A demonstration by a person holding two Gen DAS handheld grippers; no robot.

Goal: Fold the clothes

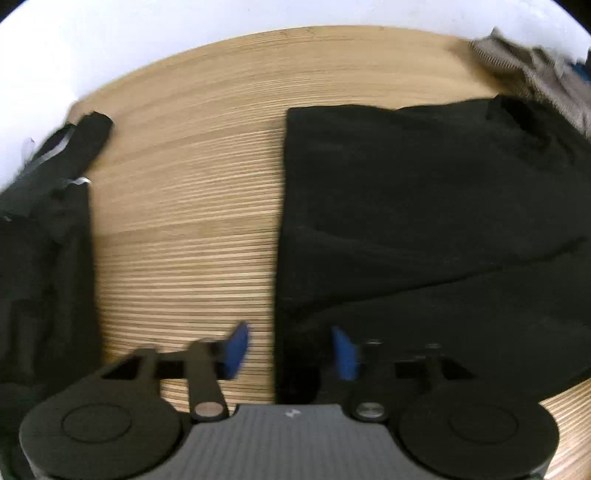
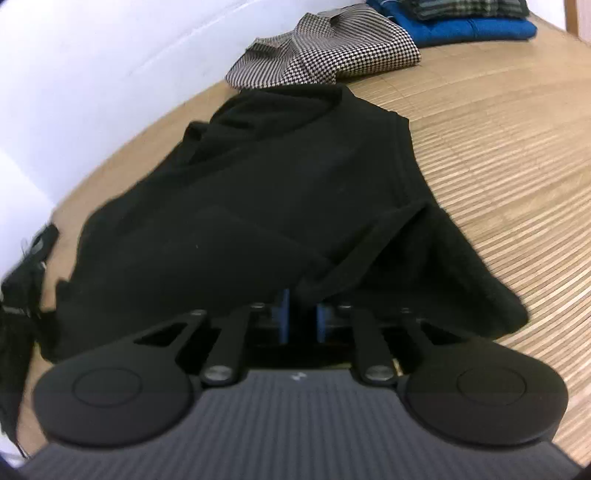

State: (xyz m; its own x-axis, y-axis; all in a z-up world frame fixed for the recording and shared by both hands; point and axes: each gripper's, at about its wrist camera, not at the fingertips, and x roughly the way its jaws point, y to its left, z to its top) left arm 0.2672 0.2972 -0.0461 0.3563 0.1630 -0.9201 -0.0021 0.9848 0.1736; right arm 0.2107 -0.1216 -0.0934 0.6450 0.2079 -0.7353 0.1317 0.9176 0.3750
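Wooden slatted table [image 2: 498, 155], white wall [image 2: 92, 74] behind table, nothing else on table but clothing

The worktop [image 1: 192, 206] is light wood with fine parallel stripes and a matt finish. The black garment [image 2: 266, 206] on it is soft, matt cloth, a little fuzzy. A second dark garment [image 1: 40, 229] has thin glossy strips. The houndstooth cloth [image 2: 325, 55] looks woven and rough, the blue cloth [image 2: 476, 27] smoother. Each tool [image 1: 290, 349] is matt black plastic with small metal pins, blue fingers [image 1: 236, 349] and a ribbed grey body.
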